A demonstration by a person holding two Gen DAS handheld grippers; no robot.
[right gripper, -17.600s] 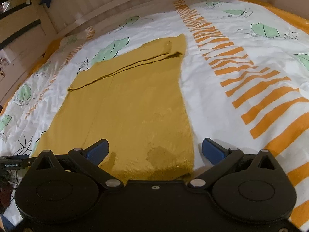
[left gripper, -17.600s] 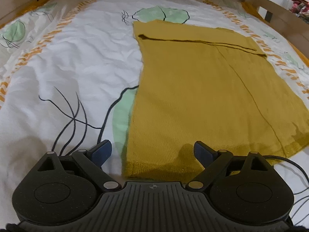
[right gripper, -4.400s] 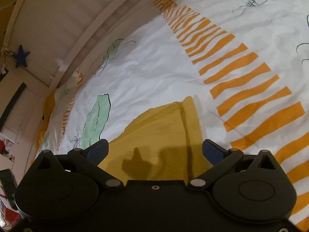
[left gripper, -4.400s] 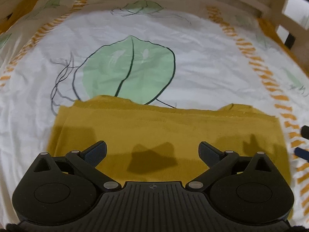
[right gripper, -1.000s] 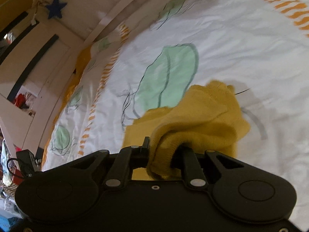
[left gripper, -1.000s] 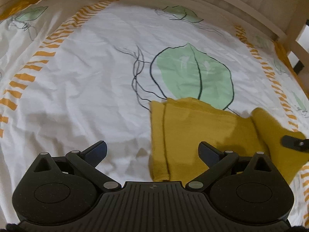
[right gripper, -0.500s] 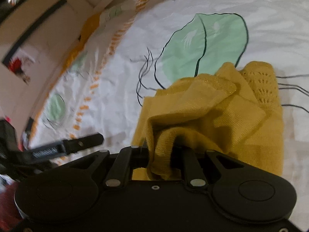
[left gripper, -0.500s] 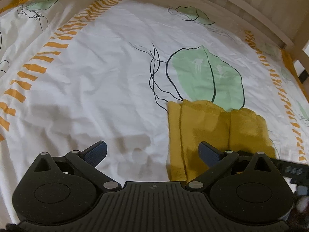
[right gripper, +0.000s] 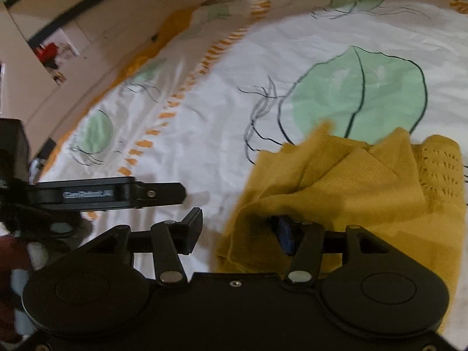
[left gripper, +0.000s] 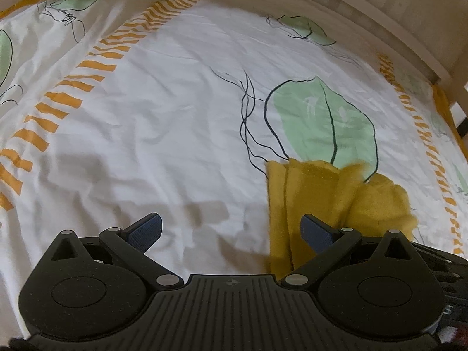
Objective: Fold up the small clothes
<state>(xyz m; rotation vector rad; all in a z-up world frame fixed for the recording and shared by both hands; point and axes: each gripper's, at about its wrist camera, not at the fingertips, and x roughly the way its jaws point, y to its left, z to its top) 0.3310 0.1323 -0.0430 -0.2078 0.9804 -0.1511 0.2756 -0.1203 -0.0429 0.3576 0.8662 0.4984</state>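
Mustard knit garment (right gripper: 362,187) is lying bunched and partly folded on the bed sheet (left gripper: 163,111), its far edge overlapping the lower rim of a large green leaf print (left gripper: 324,125). Loose corners are standing up along the top; an openwork patch is showing at its right side in the right wrist view.

Right claw (right gripper: 239,231) is sitting low over the near left corner of the garment, jaws opening. Its blue right pad is tucked against a fold of the knit, the left finger (right gripper: 191,229) is standing clear over bare sheet, so the cloth is lying between the fingers but no longer being pinched.

Left claw (left gripper: 231,229) is hanging wide open over white sheet just left of the garment, holding nothing; its right finger (left gripper: 317,229) is overlapping the garment's left edge in view, contact unclear.

Wooden bed rail (left gripper: 351,8) is running along the far side. Orange dashed stripes (left gripper: 73,87) are crossing the sheet at left.
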